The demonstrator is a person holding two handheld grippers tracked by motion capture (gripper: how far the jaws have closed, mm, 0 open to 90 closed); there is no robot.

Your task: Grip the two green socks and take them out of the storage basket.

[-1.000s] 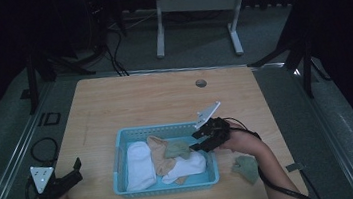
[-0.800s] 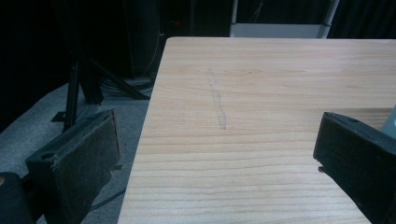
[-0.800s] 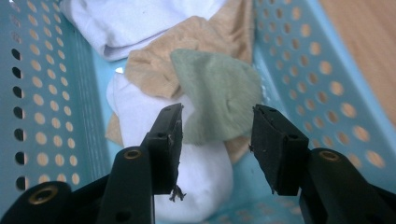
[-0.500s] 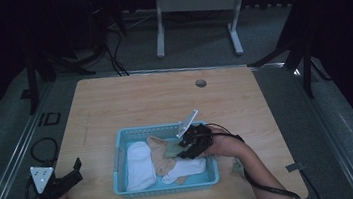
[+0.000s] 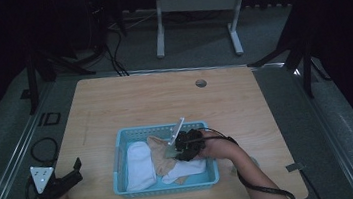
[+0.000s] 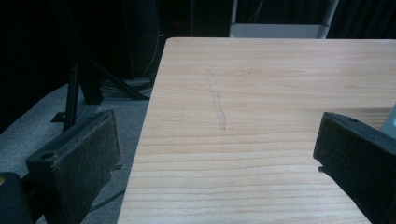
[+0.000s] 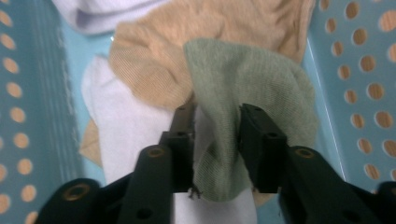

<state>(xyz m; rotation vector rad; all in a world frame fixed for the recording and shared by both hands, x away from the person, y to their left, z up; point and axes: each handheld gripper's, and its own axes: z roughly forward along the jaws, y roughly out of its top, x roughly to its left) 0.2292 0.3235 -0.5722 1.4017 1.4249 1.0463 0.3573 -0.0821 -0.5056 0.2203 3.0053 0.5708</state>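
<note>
A light-blue perforated basket (image 5: 116,162) stands on the wooden table (image 5: 154,102), near its front edge. Inside lie a white sock (image 5: 139,165), a tan sock (image 5: 158,154) and a green sock (image 5: 171,152). My right gripper (image 5: 177,149) reaches down into the basket. In the right gripper view its jaws (image 7: 215,119) have just been closing, and they pinch a bunched fold of the green sock (image 7: 252,74) above the tan sock (image 7: 154,60) and a white sock (image 7: 121,126). My left gripper (image 5: 74,172) rests open at the table's left front edge, with nothing between its fingers (image 6: 215,158).
A round cable hole (image 5: 201,83) sits at the table's far right. Beyond the table stands a metal frame (image 5: 194,7) on a dark floor. Cables (image 5: 39,145) lie on the floor to the left. The basket wall (image 7: 364,70) runs close to my right gripper.
My right gripper has moved left from the basket's right rim down into the basket, onto the green sock. The left gripper has stayed in place.
</note>
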